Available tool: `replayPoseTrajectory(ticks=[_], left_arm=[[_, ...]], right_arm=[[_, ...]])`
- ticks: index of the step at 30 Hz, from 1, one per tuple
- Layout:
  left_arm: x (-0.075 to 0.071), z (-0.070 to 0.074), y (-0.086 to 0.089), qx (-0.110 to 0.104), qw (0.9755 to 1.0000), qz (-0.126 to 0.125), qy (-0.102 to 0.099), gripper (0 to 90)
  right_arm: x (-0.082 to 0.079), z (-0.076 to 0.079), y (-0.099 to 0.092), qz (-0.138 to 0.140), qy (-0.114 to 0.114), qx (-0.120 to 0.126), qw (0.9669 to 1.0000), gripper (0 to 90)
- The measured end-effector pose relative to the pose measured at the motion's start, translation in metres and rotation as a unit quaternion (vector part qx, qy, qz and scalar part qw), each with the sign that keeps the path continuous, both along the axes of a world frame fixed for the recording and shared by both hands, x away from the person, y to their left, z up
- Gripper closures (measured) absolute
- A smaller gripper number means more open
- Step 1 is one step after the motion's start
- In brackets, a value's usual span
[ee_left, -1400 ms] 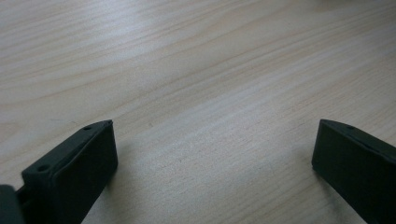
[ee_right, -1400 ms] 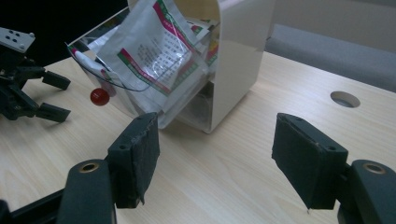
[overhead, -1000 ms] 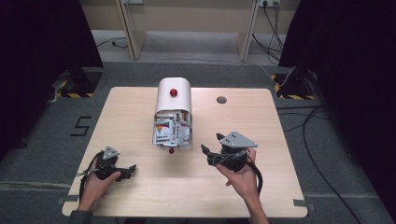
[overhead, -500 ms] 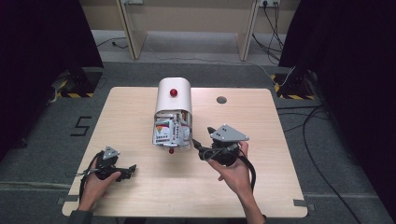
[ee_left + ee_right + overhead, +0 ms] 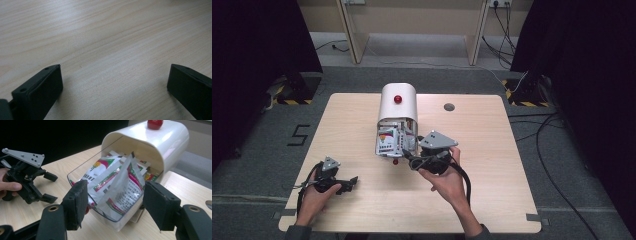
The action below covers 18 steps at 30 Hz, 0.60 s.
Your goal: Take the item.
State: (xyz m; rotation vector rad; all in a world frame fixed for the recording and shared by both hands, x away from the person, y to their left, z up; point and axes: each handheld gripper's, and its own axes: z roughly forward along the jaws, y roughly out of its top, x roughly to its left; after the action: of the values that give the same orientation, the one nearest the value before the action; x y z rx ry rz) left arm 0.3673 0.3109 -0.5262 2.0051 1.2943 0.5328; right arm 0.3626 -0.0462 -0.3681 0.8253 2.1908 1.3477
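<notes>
A white round-topped box [image 5: 398, 107] with a red knob [image 5: 398, 99] lies on the wooden table [image 5: 502, 165]. A clear tray [image 5: 388, 145] juts from its open front, stuffed with several red, green and white sachets [image 5: 117, 182]. My right gripper [image 5: 408, 161] points left at the tray's near corner. In the right gripper view its jaws [image 5: 115, 193] stand apart on either side of the tray's clear front wall [image 5: 107, 216]; they have just been closing a little and press on nothing. My left gripper [image 5: 350, 184] rests open on bare wood [image 5: 115, 80], well left of the box.
A small round grey hole [image 5: 449, 107] sits in the tabletop behind and right of the box. Bare wood stretches right of the right hand and along the front edge. Cables [image 5: 552, 165] lie on the floor to the right, off the table.
The right gripper has moved left and slightly up, from the table's middle right to the front of the clear tray. The left gripper has stayed put.
</notes>
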Motion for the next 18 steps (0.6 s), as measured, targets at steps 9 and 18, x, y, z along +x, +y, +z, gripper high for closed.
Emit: replayPoseTrajectory(ticks=[9, 18], left_arm=[[0.000, 0.000, 0.000, 0.000, 1.0000, 0.000, 0.000, 0.0], [0.000, 0.000, 0.000, 0.001, 1.0000, -0.001, 0.000, 0.0]], right_arm=[[0.005, -0.007, 0.010, 0.000, -0.001, -0.017, 0.9999, 39.8], [0.015, -0.016, 0.019, -0.012, 0.002, -0.044, 0.9990, 41.8]])
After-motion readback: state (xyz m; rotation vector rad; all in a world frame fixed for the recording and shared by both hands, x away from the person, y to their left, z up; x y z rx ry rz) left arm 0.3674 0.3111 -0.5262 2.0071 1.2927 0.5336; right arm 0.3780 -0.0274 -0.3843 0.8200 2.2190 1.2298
